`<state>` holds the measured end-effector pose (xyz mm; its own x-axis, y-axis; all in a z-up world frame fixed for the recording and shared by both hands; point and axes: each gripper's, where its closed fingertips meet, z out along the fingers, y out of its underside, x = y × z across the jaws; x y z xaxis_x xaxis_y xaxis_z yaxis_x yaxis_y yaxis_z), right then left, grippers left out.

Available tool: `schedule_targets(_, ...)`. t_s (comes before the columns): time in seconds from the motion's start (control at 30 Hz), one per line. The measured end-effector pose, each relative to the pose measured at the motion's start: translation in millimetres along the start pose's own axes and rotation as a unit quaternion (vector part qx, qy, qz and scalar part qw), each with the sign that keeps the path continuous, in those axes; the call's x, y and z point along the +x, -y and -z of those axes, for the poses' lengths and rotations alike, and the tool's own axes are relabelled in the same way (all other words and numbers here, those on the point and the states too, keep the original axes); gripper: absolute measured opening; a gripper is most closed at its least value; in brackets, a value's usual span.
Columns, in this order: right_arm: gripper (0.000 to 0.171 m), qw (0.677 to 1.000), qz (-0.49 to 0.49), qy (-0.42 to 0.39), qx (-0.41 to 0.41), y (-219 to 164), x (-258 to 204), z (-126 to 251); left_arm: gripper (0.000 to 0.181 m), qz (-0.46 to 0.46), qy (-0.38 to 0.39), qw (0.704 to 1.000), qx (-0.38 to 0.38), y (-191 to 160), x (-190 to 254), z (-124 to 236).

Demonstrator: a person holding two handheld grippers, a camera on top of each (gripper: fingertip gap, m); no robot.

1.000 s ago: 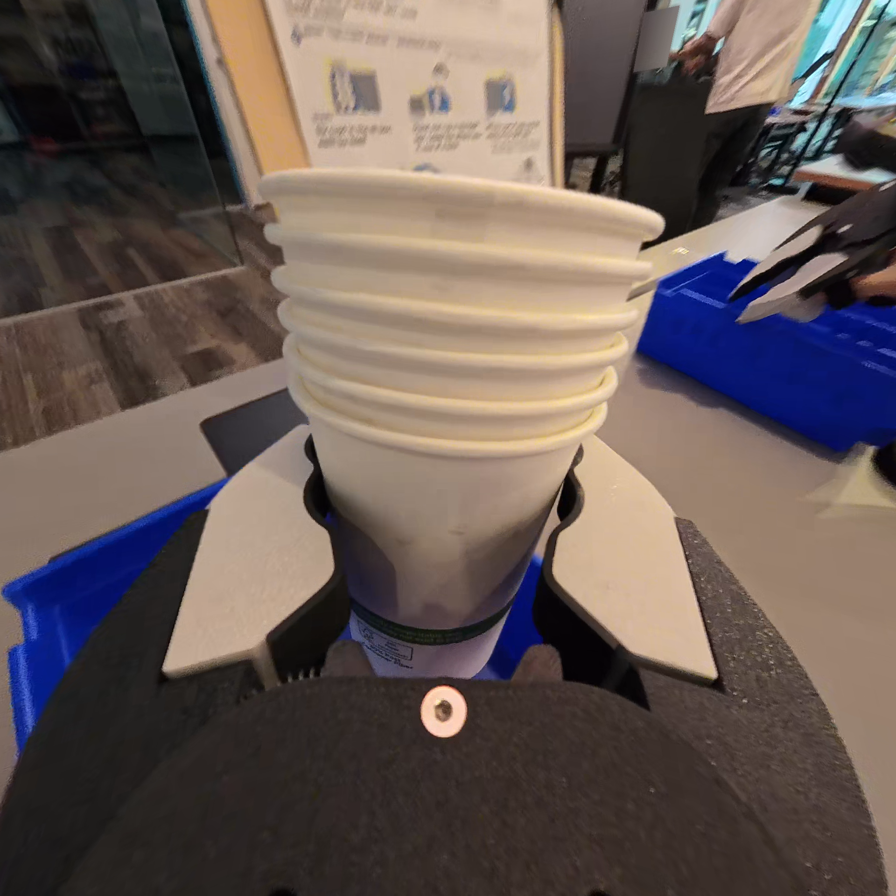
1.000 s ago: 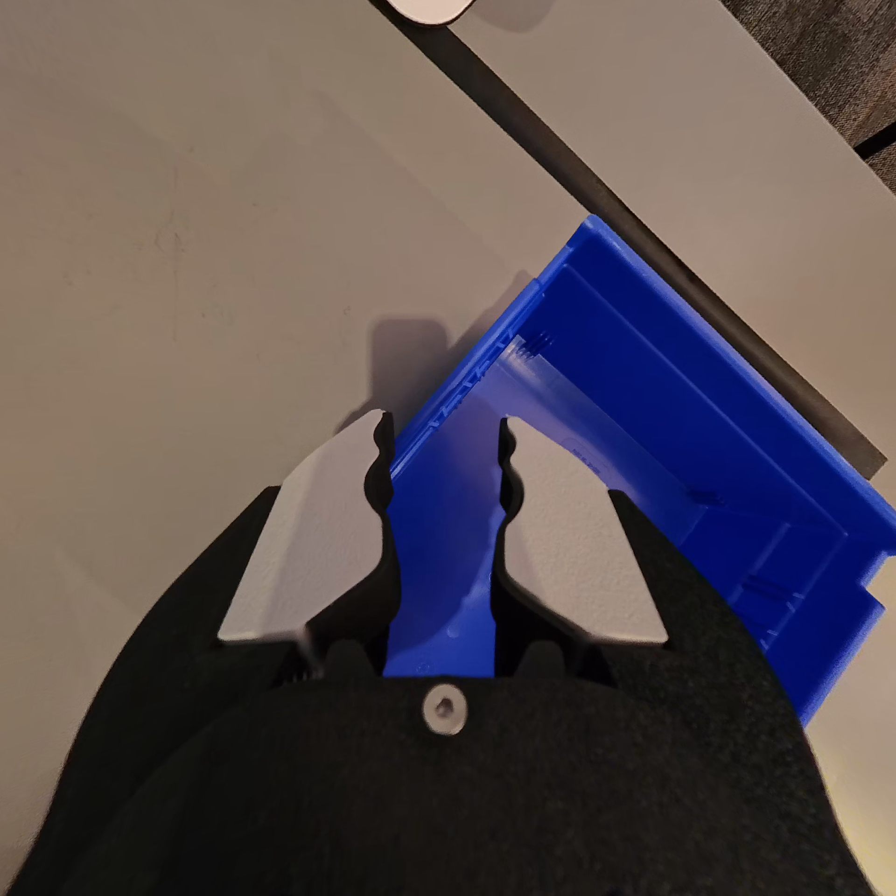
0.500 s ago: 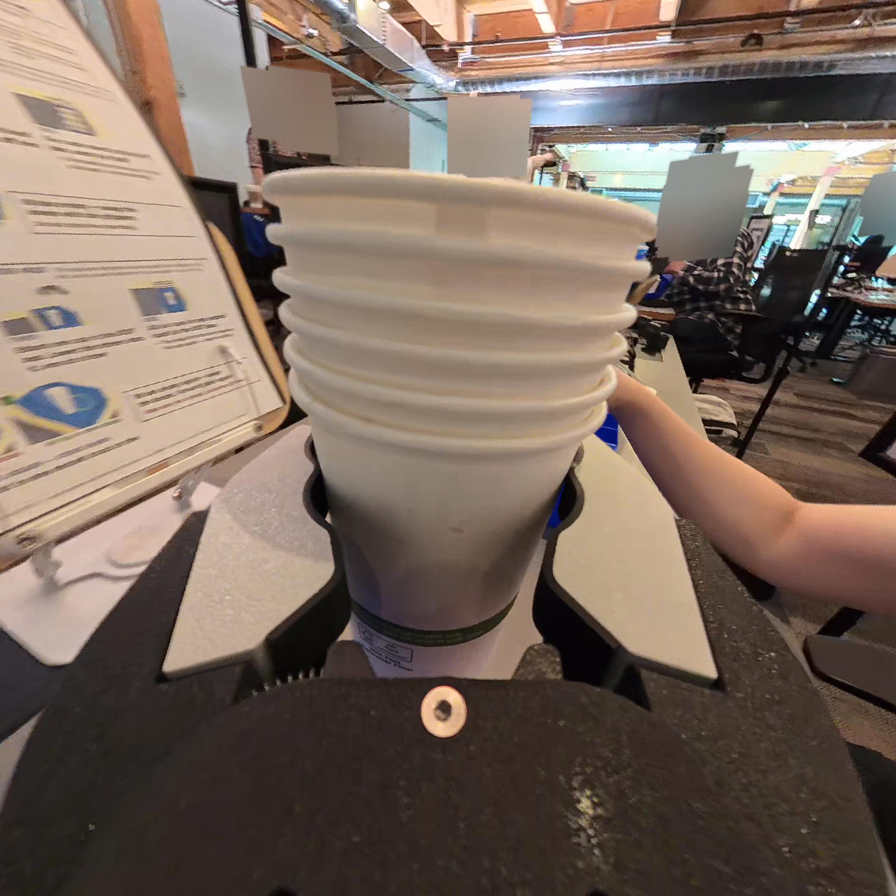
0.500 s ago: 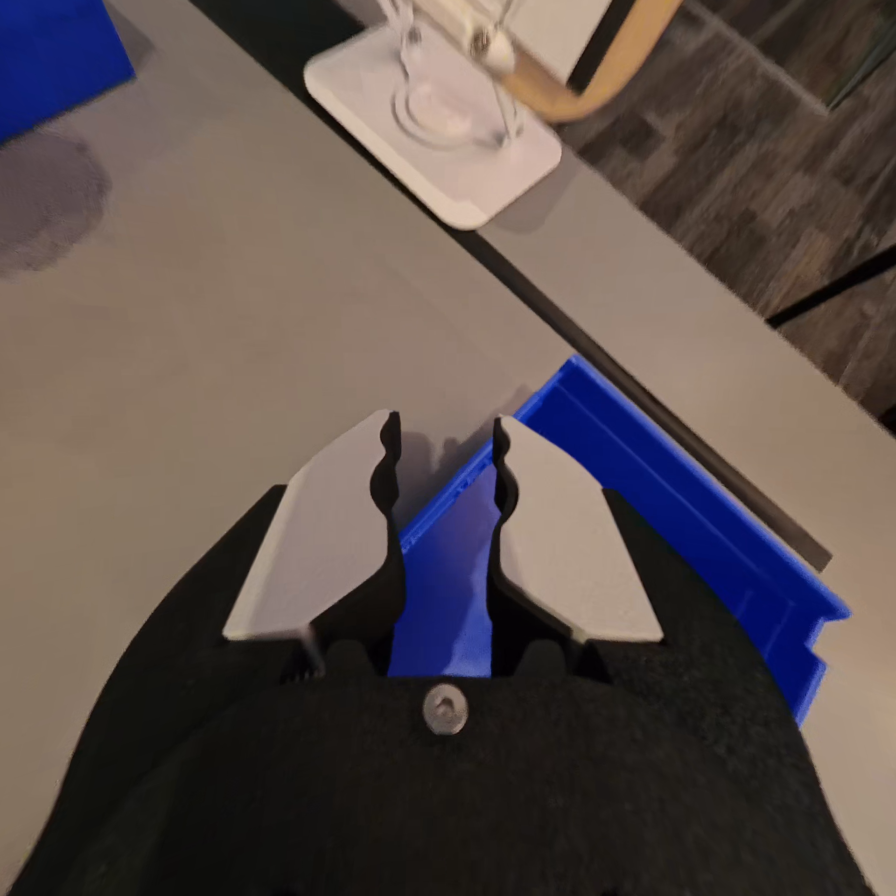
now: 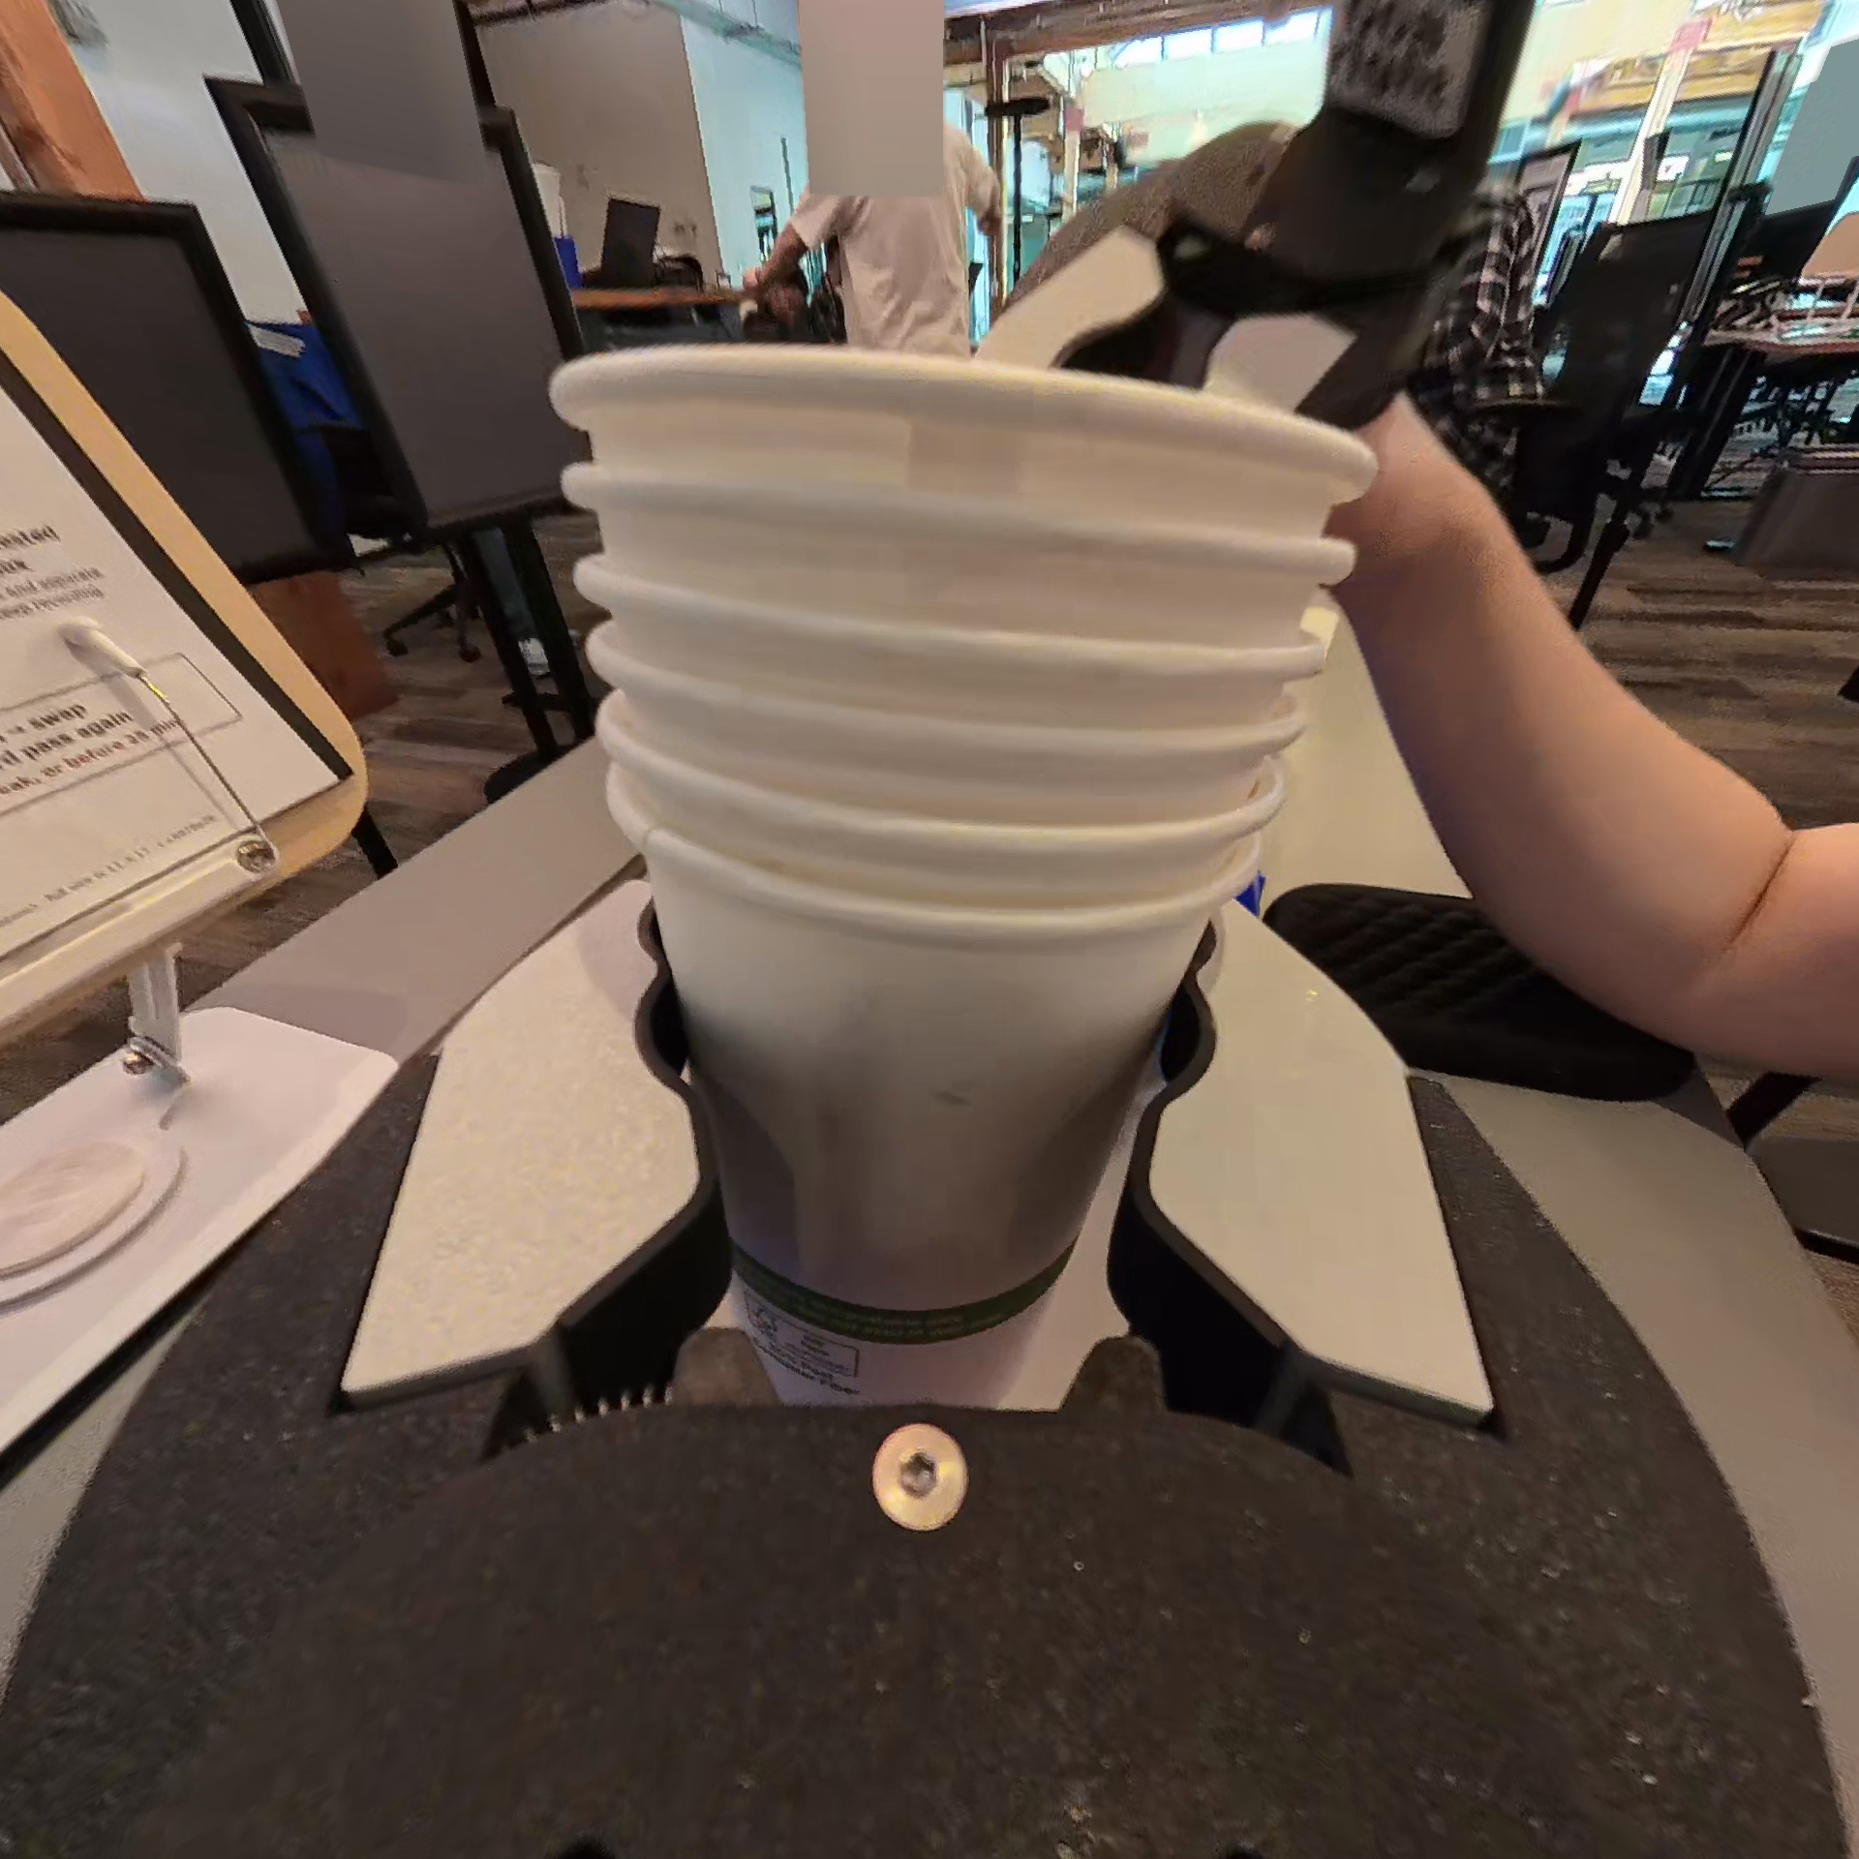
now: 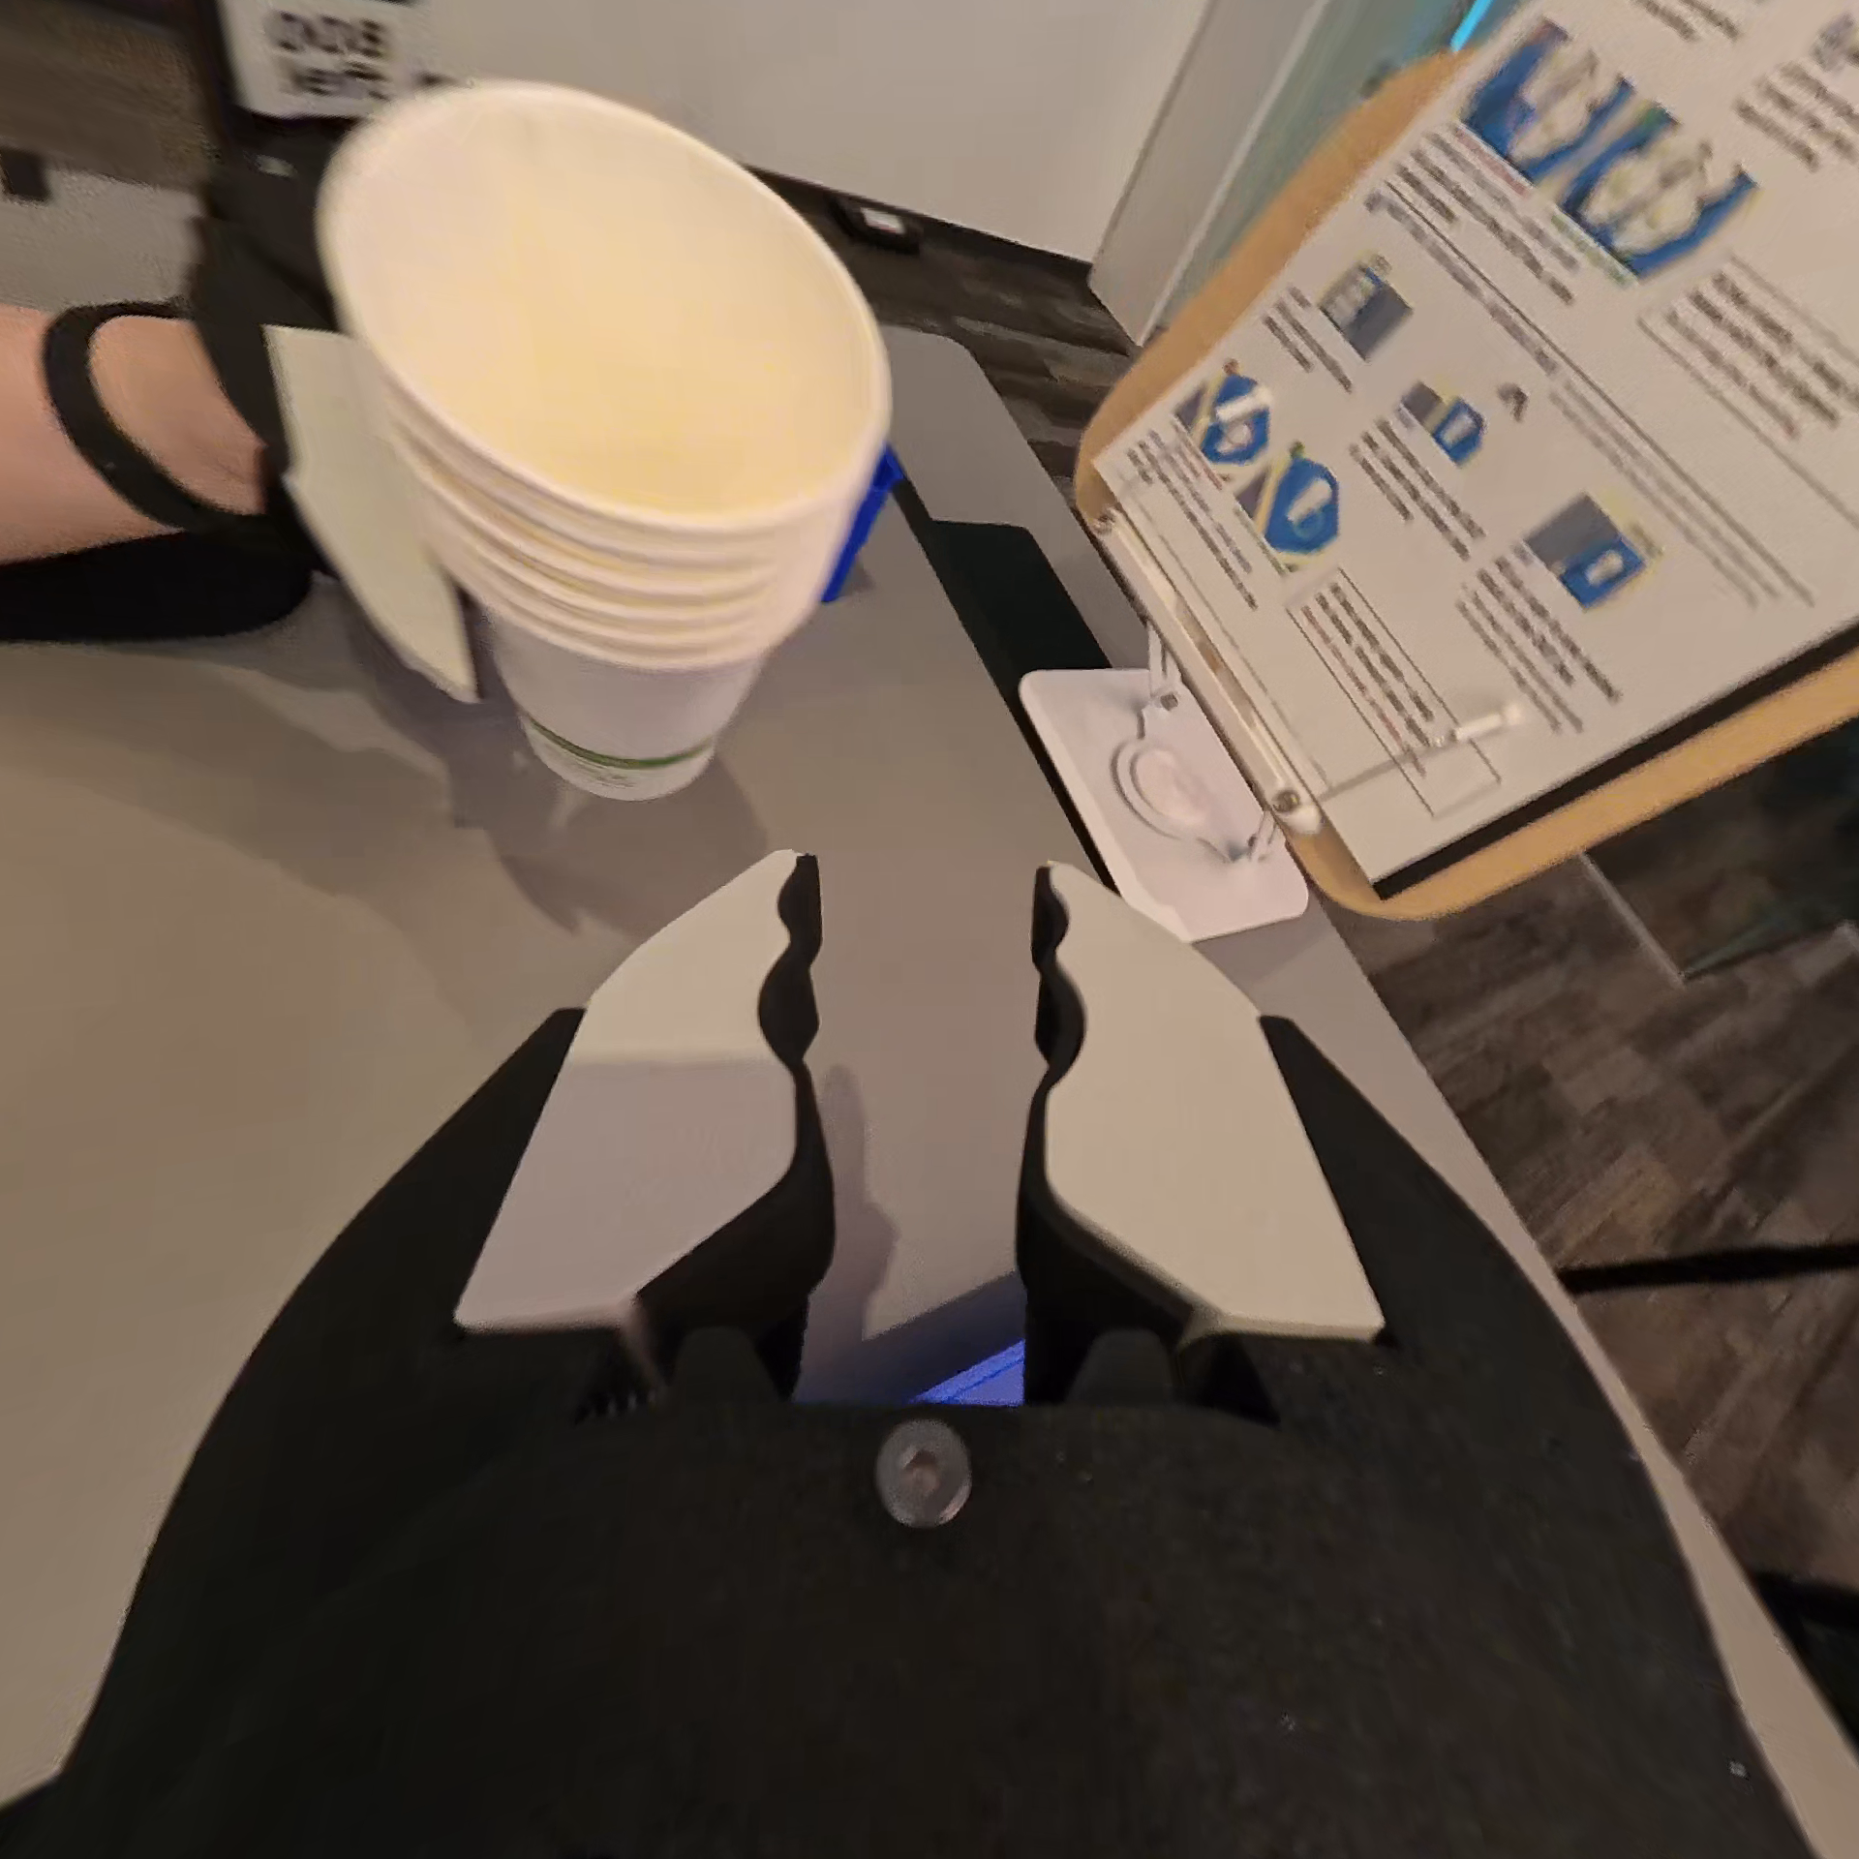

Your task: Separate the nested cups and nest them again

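Left wrist view: the left gripper is occupying the lower half of the frame, its two pale fingers clenching the lowest cup of a stack of nested white paper cups; the jaws are pressing against the tapered wall just above the green band near the cup's base. The stack is rising through the centre of the frame, with seven rolled rims showing one above another. At the upper right of the frame the right gripper is hovering just behind the topmost rim, held by a person's hand and bare forearm that is entering from the right edge. A printed sign on a white stand is standing at the left edge on the grey table. Right wrist view: the right gripper is filling the lower centre of the frame with its jaws released, grey table surface showing in the gap between them. The cup stack is appearing at the upper left, tilted with its open mouth facing the camera and blurred, held clear of the table by the left gripper's finger. A bit of something blue is peeking out behind the stack. The sign is leaning at the upper right.
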<state>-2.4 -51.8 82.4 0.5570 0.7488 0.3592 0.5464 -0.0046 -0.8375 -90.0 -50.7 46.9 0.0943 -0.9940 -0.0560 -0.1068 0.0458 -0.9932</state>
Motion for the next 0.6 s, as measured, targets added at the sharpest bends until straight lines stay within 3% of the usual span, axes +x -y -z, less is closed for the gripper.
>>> schedule_targets(0.27, 0.029, 0.994, 0.1, 0.026, 0.024, 32, -48, 7, 0.094, 0.004, -0.015, 0.998, -0.061, -38, 7, -22)
schedule_targets(0.37, 0.02, 0.993, 0.108, 0.055, -0.005, 24, -61, -4, 0.094, 0.002, -0.022, 0.997, -0.077, -48, 12, -28)
schedule_targets(0.6, 0.017, 0.983, 0.121, 0.13, -0.044, 10, -90, -21, 0.094, -0.011, -0.021, 0.993, -0.113, -65, 14, -35)
